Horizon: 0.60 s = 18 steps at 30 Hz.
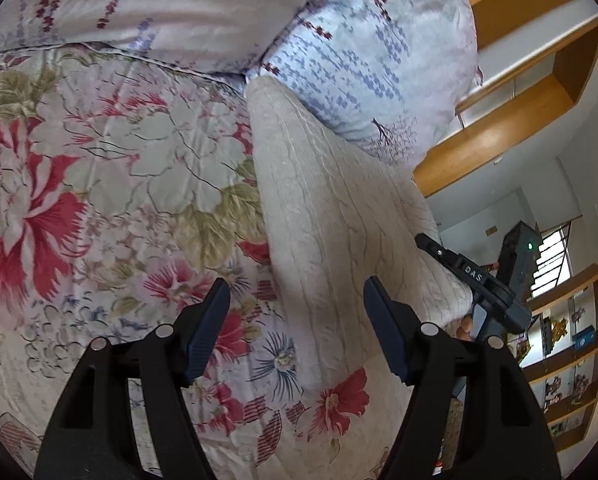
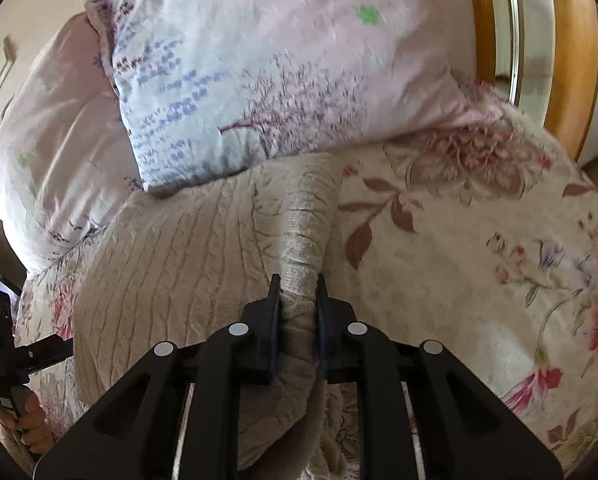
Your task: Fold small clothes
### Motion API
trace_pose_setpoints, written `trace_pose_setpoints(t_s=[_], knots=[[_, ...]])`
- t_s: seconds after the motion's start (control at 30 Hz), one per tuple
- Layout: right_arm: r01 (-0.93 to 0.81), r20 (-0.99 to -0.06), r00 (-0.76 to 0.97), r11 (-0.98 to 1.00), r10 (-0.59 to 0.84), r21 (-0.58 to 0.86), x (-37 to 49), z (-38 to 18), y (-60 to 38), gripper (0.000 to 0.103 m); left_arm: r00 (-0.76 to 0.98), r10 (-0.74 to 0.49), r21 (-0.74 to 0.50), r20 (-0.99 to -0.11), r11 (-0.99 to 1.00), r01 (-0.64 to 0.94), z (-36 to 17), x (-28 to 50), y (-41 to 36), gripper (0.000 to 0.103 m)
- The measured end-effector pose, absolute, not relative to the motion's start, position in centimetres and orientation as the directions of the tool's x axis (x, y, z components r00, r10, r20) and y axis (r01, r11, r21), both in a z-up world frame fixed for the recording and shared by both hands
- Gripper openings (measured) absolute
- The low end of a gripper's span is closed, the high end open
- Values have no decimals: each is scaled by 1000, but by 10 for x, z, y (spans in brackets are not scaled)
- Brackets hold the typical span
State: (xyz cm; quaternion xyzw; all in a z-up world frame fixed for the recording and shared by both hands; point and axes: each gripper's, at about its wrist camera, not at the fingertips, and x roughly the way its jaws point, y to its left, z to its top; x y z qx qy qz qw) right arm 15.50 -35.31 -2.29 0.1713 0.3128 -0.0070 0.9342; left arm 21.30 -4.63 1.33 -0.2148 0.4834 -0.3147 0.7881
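Cream cable-knit sweater (image 2: 171,264) on floral bedspread (image 2: 479,280); right gripper (image 2: 297,292) pinches its sleeve for folding; left gripper (image 1: 297,300) open, empty, near hem.

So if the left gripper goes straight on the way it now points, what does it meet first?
Probably the cream knitted garment: its edge lies just ahead of the open left gripper, on the floral bedspread. Depth is hard to judge.

cream knit garment's (image 2: 171,264) near end behind gripper mount
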Motion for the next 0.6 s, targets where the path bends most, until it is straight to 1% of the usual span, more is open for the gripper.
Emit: trace_pose_setpoints(t_s=[0.03, 0.1, 0.13, 0.17, 0.3, 0.43, 0.47, 0.5, 0.53, 0.57, 0.6], knots=[[125, -587, 803, 934, 102, 334, 153, -22, -357, 20, 328, -706, -643, -628, 708, 293, 13, 212, -49, 70], [132, -581, 805, 919, 120, 372, 146, -19, -365, 33, 320, -711, -645, -626, 703, 300, 13, 210, -51, 70], [135, -569, 811, 903, 137, 409, 139, -16, -373, 37, 315, -715, -646, -624, 699, 306, 13, 209, -52, 71], [129, -558, 816, 892, 153, 433, 134, -14, -377, 43, 312, -716, -645, -624, 698, 310, 12, 208, -53, 71], [68, -508, 825, 847, 249, 527, 106, -10, -388, 44, 287, -727, -656, -623, 686, 314, 9, 206, -59, 71], [5, -498, 808, 843, 314, 539, 94, -10, -380, 43, 263, -727, -655, -634, 686, 317, 4, 203, -66, 69], [-8, -506, 802, 852, 318, 523, 92, -12, -374, 40, 258, -726, -654, -638, 687, 317, 2, 201, -68, 65], [-15, -516, 797, 864, 314, 503, 91, -14, -370, 28, 253, -725, -654, -640, 687, 317, 1, 200, -70, 63], [-18, -527, 793, 876, 306, 481, 91, -16, -367, 19, 250, -724, -652, -644, 689, 316, 0, 200, -72, 57], [-14, -533, 794, 885, 293, 466, 91, -18, -365, 11, 246, -722, -651, -647, 691, 315, -1, 199, -74, 46], [-8, -530, 801, 891, 277, 454, 88, -18, -365, 9, 237, -725, -655, -646, 687, 316, -3, 199, -76, 40]])
